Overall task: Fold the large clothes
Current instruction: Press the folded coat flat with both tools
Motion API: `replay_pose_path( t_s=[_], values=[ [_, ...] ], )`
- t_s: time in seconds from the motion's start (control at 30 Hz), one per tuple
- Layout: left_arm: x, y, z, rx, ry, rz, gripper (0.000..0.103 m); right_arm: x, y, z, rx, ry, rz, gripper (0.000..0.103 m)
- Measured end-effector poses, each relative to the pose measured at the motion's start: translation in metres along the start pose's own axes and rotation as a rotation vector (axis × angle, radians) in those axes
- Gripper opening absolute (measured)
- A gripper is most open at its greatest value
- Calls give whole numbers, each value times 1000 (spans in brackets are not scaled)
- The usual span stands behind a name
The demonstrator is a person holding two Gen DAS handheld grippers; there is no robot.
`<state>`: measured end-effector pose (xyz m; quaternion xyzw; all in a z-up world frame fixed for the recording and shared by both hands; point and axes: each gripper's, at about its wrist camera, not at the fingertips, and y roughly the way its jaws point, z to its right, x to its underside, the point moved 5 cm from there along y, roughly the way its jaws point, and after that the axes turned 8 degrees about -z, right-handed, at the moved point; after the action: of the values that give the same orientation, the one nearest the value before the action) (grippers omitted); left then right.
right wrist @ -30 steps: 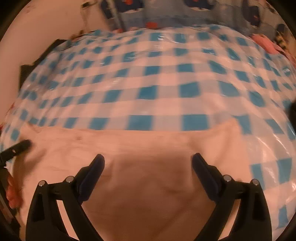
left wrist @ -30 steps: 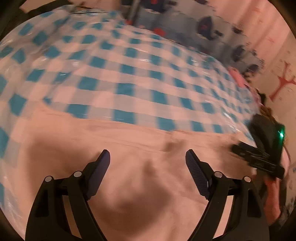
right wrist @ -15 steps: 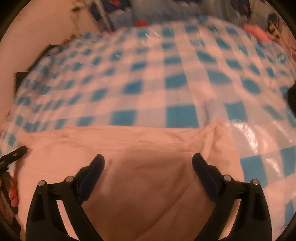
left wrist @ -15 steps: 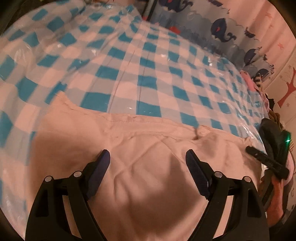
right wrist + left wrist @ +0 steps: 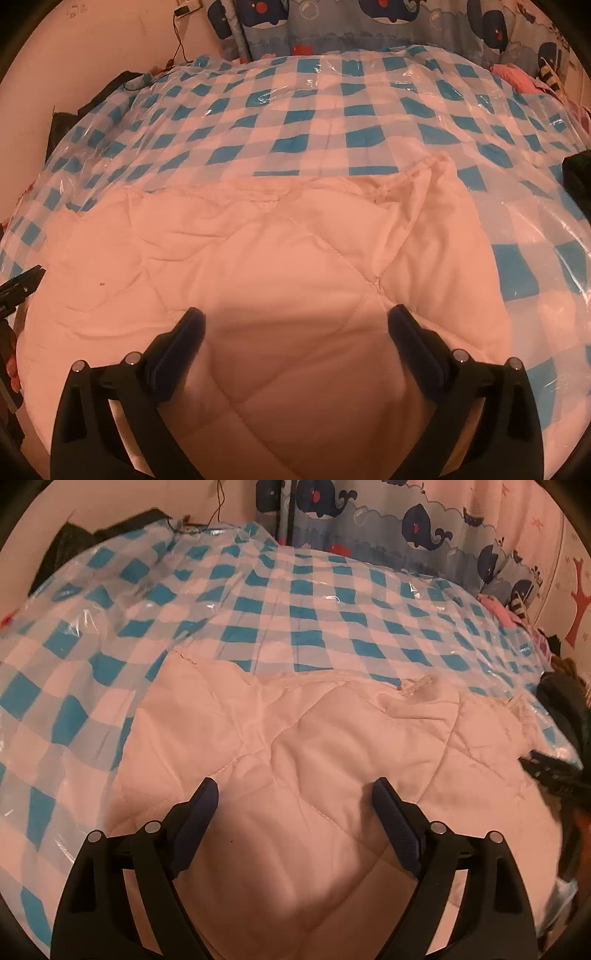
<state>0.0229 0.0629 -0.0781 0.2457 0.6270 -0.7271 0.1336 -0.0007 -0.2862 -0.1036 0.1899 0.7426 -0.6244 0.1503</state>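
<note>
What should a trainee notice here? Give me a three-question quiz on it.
1. True or false: the left gripper is shut on the quilted garment.
2. What pattern covers the surface under the garment?
3. The right gripper is: A) open above the garment, B) shut on it.

Key: 1 false, its fingers stand apart; 2 blue and white checks under clear plastic; 3 A.

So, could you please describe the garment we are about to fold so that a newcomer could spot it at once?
Find the bed spread with a blue-and-white checked cover under clear plastic, with a whale-print curtain behind it. On its near side lies the pale quilted garment, right under both sets of fingers. It is the only plain, diamond-stitched cloth there, against the checks around it.
</note>
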Motion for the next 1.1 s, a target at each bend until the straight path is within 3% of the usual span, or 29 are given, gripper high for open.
replay_pose_path(
  t_s=[0.1,0.23,0.3,0.37,0.57,0.73,0.87,1.0,1.1],
  values=[
    [3,-3,1,-10,9,14,82,5,-23,-2,-25,11,46,96],
    [6,-5,1,-16,21,34,82,24,-54,-2,10,-1,135,96],
    [7,-6,1,-20,23,44,82,35,-46,7,29,17,114,96],
    [8,-8,3,-18,24,52,82,46,-31,19,-11,51,93,96],
    [11,-10,5,-29,40,78,82,45,-38,15,1,66,92,96],
    [13,-11,5,-27,40,94,82,28,-62,-24,-31,-22,138,96],
    [14,-12,5,-29,42,101,82,-4,-58,-71,-69,-116,151,96],
    [15,-13,5,-26,41,111,82,-29,-19,-116,-86,-185,91,96],
    [15,-13,3,-19,33,119,84,-20,43,-128,-36,-224,-72,97]
  ],
)
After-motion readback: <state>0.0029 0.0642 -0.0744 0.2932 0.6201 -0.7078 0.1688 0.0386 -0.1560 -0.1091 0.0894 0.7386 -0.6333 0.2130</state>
